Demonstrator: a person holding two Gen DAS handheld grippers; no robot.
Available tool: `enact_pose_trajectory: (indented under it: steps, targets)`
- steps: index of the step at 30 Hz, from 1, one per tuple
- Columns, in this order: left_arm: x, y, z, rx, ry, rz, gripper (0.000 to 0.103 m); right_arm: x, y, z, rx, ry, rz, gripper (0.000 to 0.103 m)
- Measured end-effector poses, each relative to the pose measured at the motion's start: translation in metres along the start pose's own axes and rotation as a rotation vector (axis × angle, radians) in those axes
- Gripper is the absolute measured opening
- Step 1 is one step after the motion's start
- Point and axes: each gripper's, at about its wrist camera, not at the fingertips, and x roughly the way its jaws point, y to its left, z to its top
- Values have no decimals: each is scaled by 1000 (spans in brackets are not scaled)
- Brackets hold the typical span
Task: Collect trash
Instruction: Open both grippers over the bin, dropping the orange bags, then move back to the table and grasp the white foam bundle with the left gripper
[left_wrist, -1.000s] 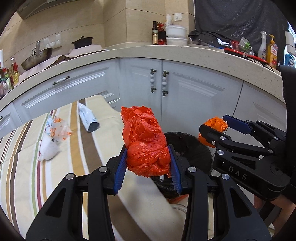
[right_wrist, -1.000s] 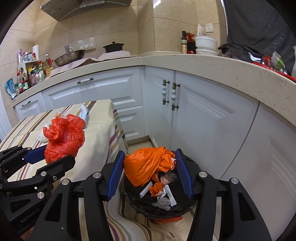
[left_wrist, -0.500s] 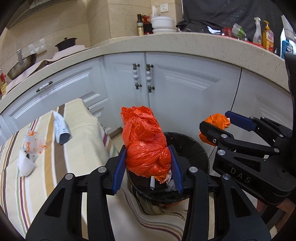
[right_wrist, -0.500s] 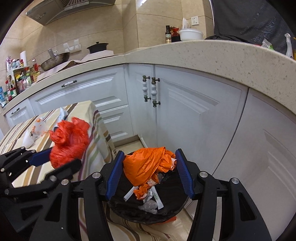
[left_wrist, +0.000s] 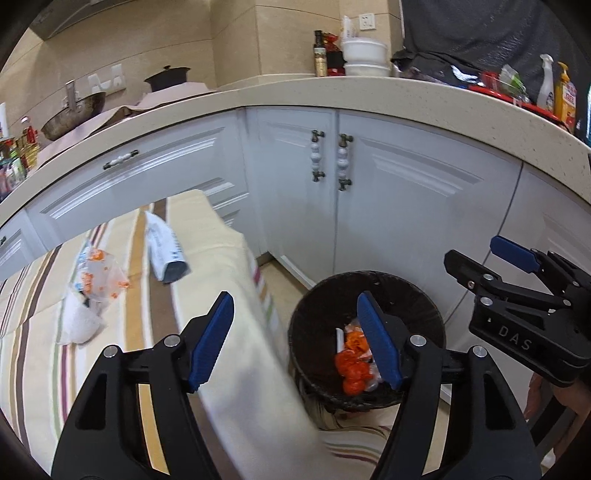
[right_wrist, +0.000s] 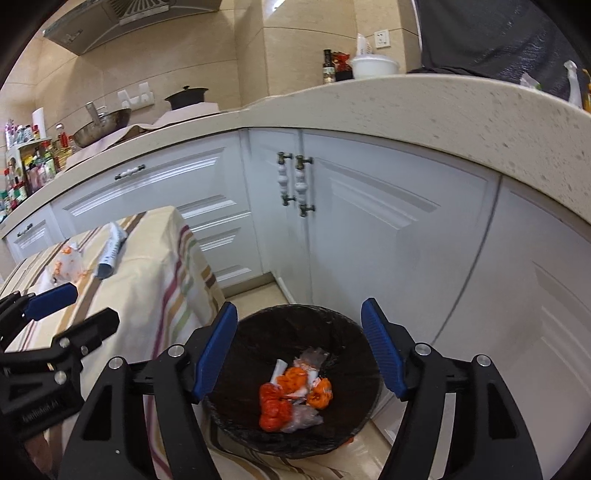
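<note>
Two orange bags (right_wrist: 275, 404) are now seen dropped in one bin (right_wrist: 258, 339), both grippers, left (left_wrist: 295, 338) and right (right_wrist: 300, 350), opening wide and emptied.

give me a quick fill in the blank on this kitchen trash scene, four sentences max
The red and orange plastic bags lie inside the round dark ____.
The left gripper has ____ between its jaws, which are opening.
The white printed packet lies on the ____ tablecloth.

Missing words: bin; nothing; striped

Left hand-held gripper (left_wrist: 295, 332), jaws opening and empty, above trash bin (left_wrist: 321, 295) holding orange bags (left_wrist: 352, 363).
</note>
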Motion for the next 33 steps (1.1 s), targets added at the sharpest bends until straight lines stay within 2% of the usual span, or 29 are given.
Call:
enact_pose_trajectory:
  steps: [8,13,21,26,33]
  targets:
    - [-21,60,-9,-73,-4,115,68,-6,49,9,-43,-21,108,68]
    - [-31,105,-20,-135,7,203,69,-3,90,12,-98,-14,183,68]
    - [-38,160,-31,-211,24,301,69,8,139,12,-164,16,266,68]
    - [-34,181,-32,-239,33,322,69,16,157,15,-189,36,284,69]
    - [-17,190,-27,-237,60,290,69,30,171,19,-204,61,299,69]
